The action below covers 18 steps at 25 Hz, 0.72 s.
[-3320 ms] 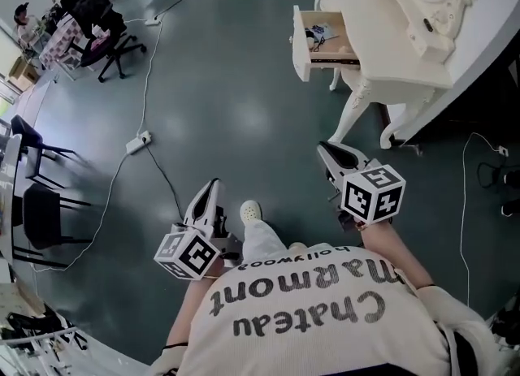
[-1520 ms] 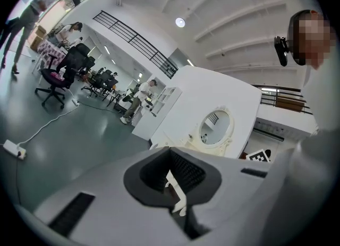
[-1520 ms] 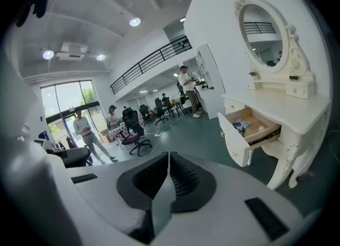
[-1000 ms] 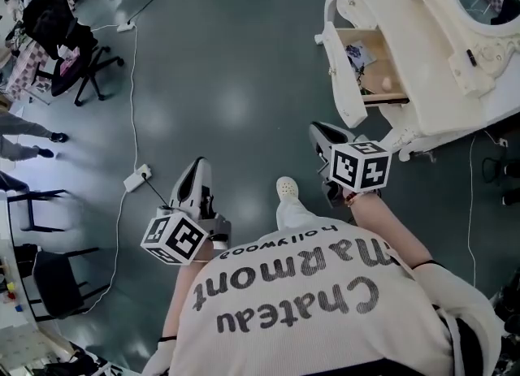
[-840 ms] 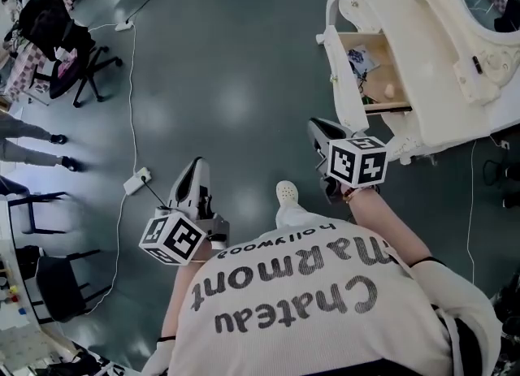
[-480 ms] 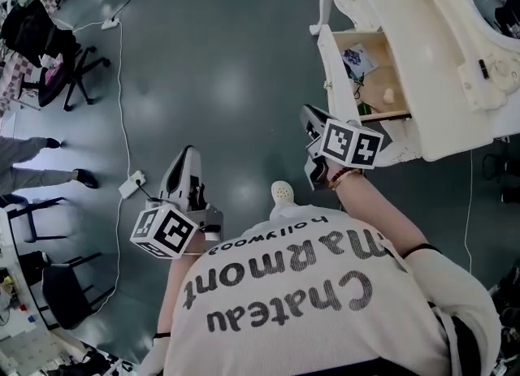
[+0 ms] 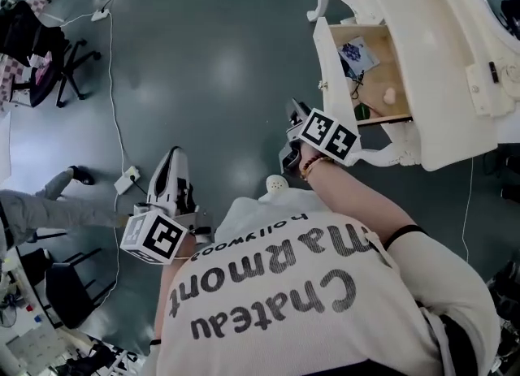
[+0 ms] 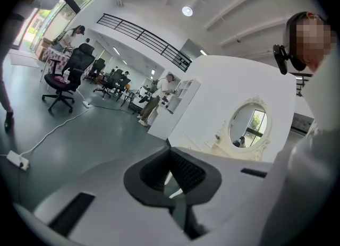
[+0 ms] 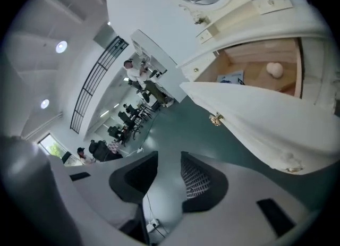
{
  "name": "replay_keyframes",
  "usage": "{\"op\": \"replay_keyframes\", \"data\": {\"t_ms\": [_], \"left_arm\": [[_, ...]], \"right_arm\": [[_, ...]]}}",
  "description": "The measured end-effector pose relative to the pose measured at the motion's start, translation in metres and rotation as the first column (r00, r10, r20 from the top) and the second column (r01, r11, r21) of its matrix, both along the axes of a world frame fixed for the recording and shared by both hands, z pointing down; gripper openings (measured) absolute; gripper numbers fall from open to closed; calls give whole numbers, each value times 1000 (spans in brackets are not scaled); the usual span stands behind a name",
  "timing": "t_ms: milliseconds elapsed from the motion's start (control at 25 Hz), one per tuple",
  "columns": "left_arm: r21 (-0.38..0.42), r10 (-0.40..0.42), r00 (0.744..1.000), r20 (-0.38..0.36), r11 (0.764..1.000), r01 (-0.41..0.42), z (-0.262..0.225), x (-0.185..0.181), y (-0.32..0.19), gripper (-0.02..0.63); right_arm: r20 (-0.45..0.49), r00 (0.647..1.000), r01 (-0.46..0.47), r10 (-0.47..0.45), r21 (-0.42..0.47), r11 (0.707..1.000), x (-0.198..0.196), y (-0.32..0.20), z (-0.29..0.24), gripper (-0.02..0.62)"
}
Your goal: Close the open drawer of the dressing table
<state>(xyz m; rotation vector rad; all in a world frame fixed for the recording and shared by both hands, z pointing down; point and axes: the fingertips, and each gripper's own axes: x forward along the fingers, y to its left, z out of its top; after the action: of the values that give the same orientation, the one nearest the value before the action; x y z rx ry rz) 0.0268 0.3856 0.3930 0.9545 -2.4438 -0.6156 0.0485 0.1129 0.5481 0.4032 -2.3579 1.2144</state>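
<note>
Standing on glossy grey-green floor [image 7: 219,66], a dressing table [image 7: 443,74]; cable [image 7: 111,94] perhaps skirting chair [image 7: 32,49].

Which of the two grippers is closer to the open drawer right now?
Right. The right gripper sits just short of the near end of the drawer front, its jaws just opened with nothing between them. The left gripper hangs far off over the floor.

The person's bare right forearm [image 7: 361,208] reaches forward, carrying the white two-jaw right gripper [image 7: 288,135] with its marker cube. Its jaws have just been opening and stand apart, nothing between them. The white two-jaw left gripper [image 7: 171,163] is held beside the body, jaws together.
</note>
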Motion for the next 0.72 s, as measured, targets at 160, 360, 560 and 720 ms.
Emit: {"op": "replay_keyframes", "data": {"t_ms": [160, 360, 560, 720], "left_arm": [[-6, -15, 1000, -16, 1000, 15, 1, -8, -4, 8], [-69, -35, 999, -20, 997, 34, 10, -19, 2, 8], [-102, -32, 999, -24, 994, 29, 13, -26, -2, 8], [-103, -32, 999, -22, 994, 29, 8, -33, -5, 8]], "right_arm": [[-61, 986, -156, 154, -31, 987, -1, -26, 27, 160], [-102, 935, -344, 340, -22, 939, -6, -59, 48, 170], [-153, 874, -468, 461, -6, 884, -9, -84, 60, 183], [-196, 823, -548, 533, -25, 836, -6, -94, 69, 192]]}}
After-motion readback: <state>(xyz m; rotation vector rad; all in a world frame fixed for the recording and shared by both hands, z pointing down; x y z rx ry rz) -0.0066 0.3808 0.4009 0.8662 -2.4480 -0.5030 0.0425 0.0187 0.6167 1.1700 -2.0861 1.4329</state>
